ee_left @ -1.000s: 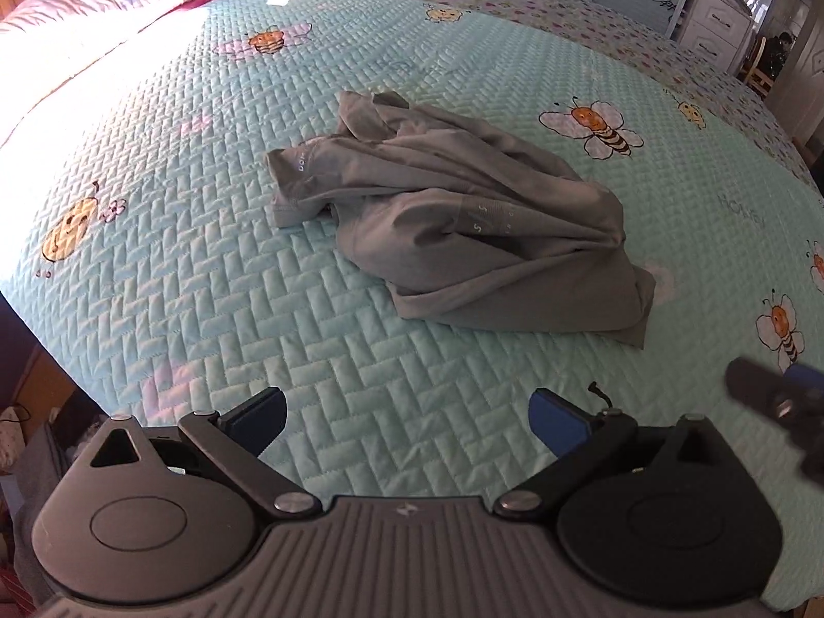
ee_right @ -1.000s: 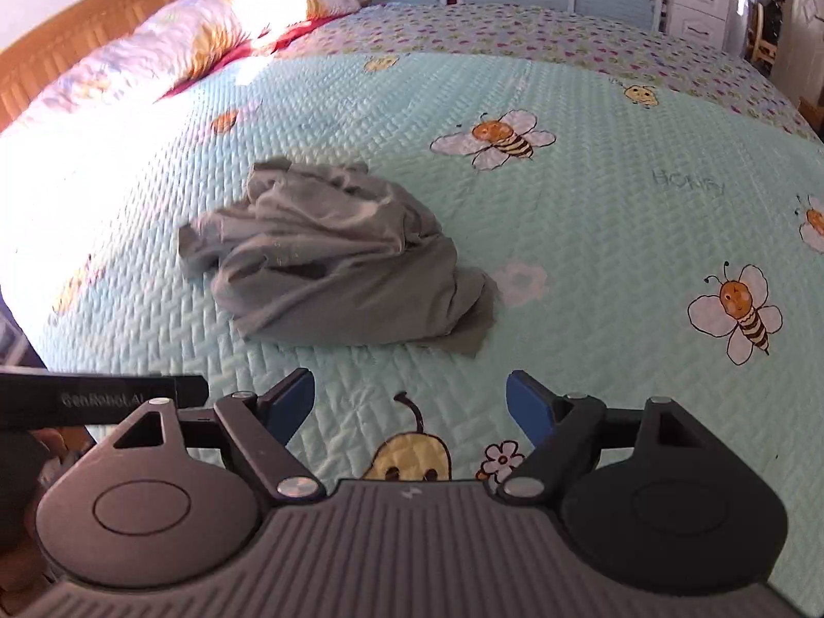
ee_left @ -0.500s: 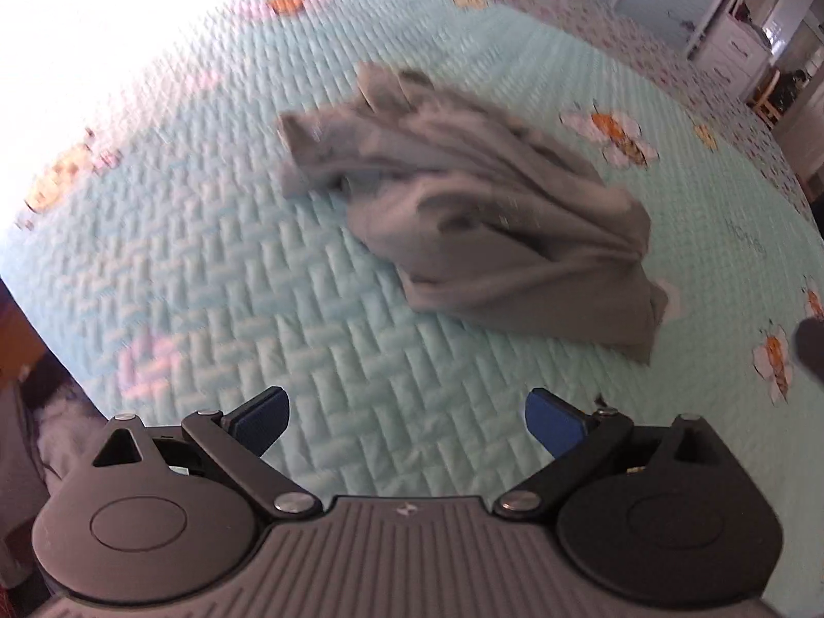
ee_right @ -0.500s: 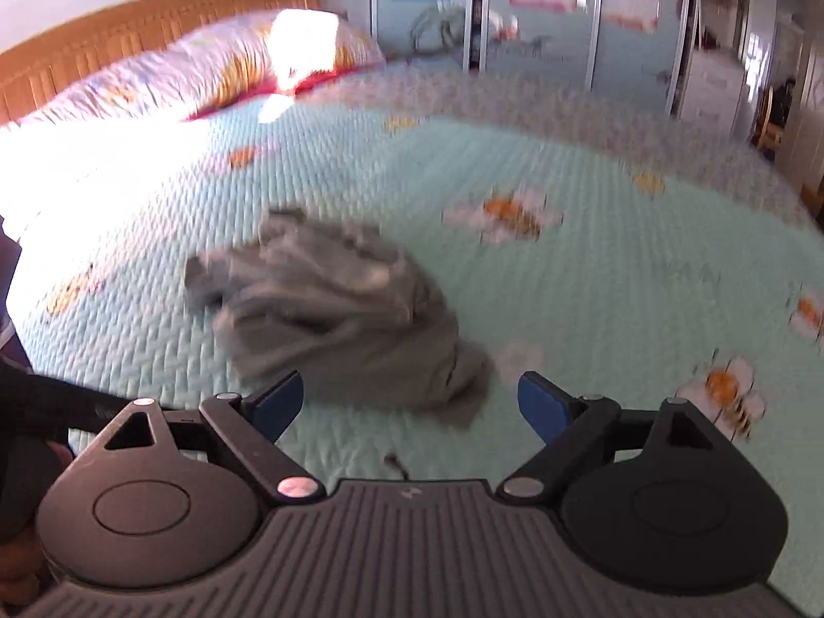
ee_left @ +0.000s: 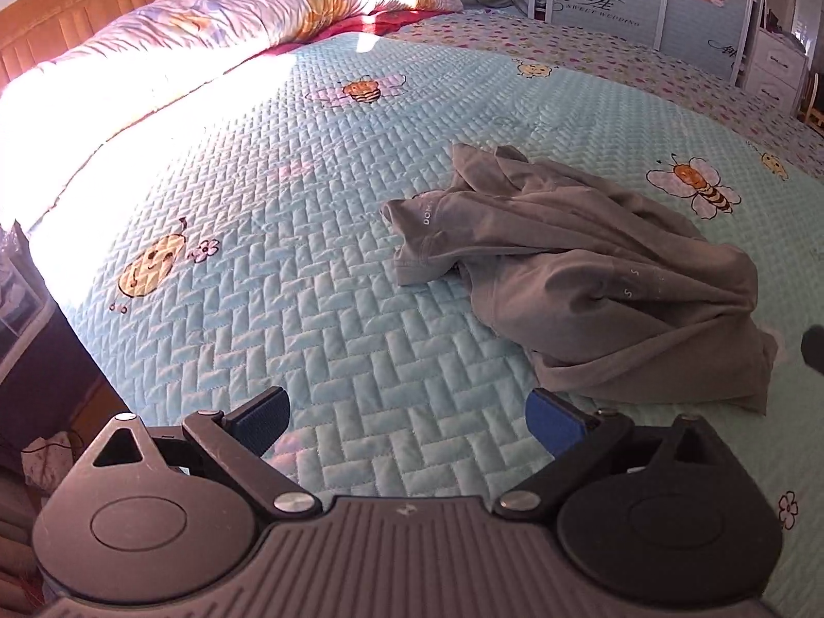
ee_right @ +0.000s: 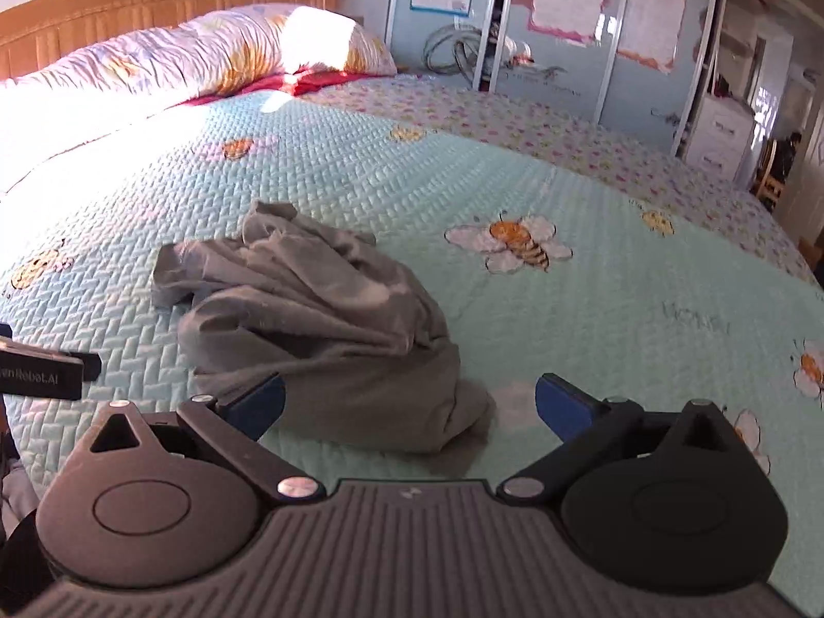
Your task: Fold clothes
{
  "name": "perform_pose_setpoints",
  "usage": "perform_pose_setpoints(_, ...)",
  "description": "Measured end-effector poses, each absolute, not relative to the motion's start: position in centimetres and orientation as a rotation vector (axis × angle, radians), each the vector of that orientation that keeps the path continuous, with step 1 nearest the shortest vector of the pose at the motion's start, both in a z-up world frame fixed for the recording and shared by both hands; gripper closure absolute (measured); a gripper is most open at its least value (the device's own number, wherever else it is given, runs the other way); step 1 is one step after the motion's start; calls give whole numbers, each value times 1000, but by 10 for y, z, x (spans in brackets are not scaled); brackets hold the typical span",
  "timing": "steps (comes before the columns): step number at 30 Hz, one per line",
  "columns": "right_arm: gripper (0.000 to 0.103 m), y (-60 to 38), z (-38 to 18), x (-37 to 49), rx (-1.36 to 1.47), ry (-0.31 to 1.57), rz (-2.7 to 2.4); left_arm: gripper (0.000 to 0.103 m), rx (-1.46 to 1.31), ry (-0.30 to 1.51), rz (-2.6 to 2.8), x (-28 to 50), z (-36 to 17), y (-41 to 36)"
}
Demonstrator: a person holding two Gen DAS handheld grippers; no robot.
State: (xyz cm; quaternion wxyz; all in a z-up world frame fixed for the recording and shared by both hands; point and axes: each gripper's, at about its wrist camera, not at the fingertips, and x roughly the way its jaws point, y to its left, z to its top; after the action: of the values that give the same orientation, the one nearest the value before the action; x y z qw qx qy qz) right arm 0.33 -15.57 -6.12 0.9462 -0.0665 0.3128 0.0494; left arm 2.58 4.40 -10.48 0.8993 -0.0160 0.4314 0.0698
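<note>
Covering nearly the whole of both views, a mint-green quilted bedspread (ee_left: 319, 309) printed with cartoon bees lies over the bed, with a wooden headboard (ee_right: 154, 5) and a floral pillow (ee_right: 206, 62) at its far end, the near-left part washed out by sunlight. Beyond the bed stand sliding wardrobe doors (ee_right: 566, 51) with pink-edged sheets stuck on them. A crumpled grey garment (ee_left: 582, 278) sits in a loose heap on the bedspread, one band-edged flap with small white lettering stretched out to the left of the pile. The left gripper (ee_left: 407, 419) hovers over bare quilt, its blue-padded jaws spread wide with nothing between them, the garment up and to its right. The right gripper (ee_right: 409, 404) has just been opening and its jaws stand wide apart, framing the near end of the garment without the pads pressing on it.
</note>
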Motion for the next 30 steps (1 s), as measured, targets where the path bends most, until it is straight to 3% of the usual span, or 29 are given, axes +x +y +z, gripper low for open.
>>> perform_pose_setpoints(5,1,-140,-51,40,-156,573,175,6,-114,926,72,30,-113,48)
perform_pose_setpoints(13,1,-97,-82,115,-243,671,260,7,-163,1016,113,44,-122,68)
perform_pose_setpoints(18,8,-69,-101,156,-296,733,305,7,-160,1057,160,50,-121,79)
perform_pose_setpoints(20,19,-59,-112,168,-336,769,307,7,-151,1058,169,51,-119,81)
perform_pose_setpoints(22,44,-51,-125,179,-376,809,305,7,-145,1062,173,53,-118,82)
perform_pose_setpoints(23,48,-50,-130,182,-370,834,303,7,-145,1065,172,54,-118,82)
perform_pose_setpoints(24,59,-51,-134,183,-352,851,302,7,-140,1069,172,55,-118,81)
perform_pose_setpoints(25,78,-53,-136,181,-336,852,300,7,-135,1072,172,55,-118,80)
perform_pose_setpoints(28,95,-60,-134,167,-330,804,285,7,-119,1076,173,56,-117,77)
perform_pose_setpoints(30,100,-69,-123,152,-323,739,269,7,-116,1073,169,55,-115,75)
